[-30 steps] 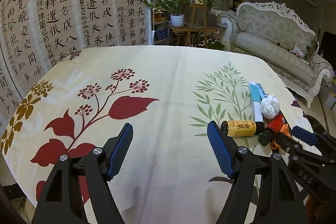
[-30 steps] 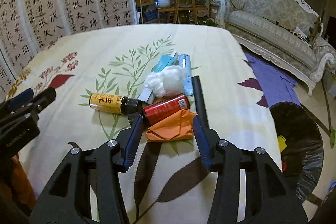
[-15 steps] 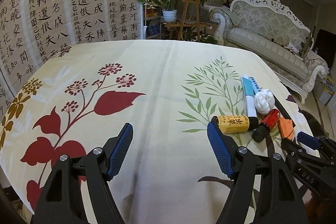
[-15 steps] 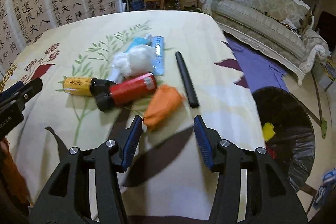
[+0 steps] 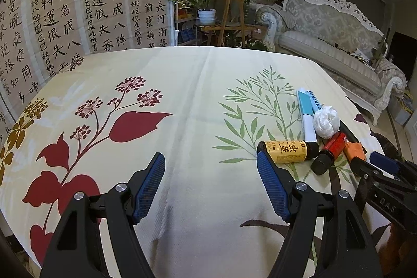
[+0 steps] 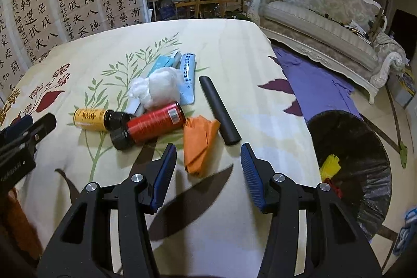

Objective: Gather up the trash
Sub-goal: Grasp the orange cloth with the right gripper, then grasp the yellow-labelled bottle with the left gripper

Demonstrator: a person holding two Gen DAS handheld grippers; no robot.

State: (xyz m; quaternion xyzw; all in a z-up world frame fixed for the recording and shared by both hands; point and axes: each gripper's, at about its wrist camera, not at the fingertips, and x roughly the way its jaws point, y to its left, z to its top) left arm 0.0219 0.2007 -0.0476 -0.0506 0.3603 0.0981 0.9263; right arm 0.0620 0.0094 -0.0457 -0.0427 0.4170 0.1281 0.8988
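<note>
A heap of trash lies on the flowered tablecloth (image 6: 234, 48): a yellow bottle (image 6: 90, 119), a red bottle (image 6: 156, 124), a white crumpled wad (image 6: 156, 87), blue packets (image 6: 187, 77), a black tube (image 6: 219, 111) and a crumpled orange paper (image 6: 199, 140). My right gripper (image 6: 207, 147) hovers just before the orange paper, whose near end lies between the closing jaws; the pads do not touch it. My left gripper (image 5: 209, 155) stands open and empty over bare cloth, left of the yellow bottle (image 5: 286, 151).
A bin lined with a black bag (image 6: 359, 142) stands on the floor off the table's right edge, with a yellow scrap (image 6: 329, 164) inside. Beyond it are a purple rug (image 6: 312, 85) and a sofa (image 6: 325, 17). A calligraphy screen (image 5: 78, 4) closes the left.
The right gripper has shifted right toward the table's edge, so the bin shows more and the orange paper sits a little farther off. The left gripper has hardly moved.
</note>
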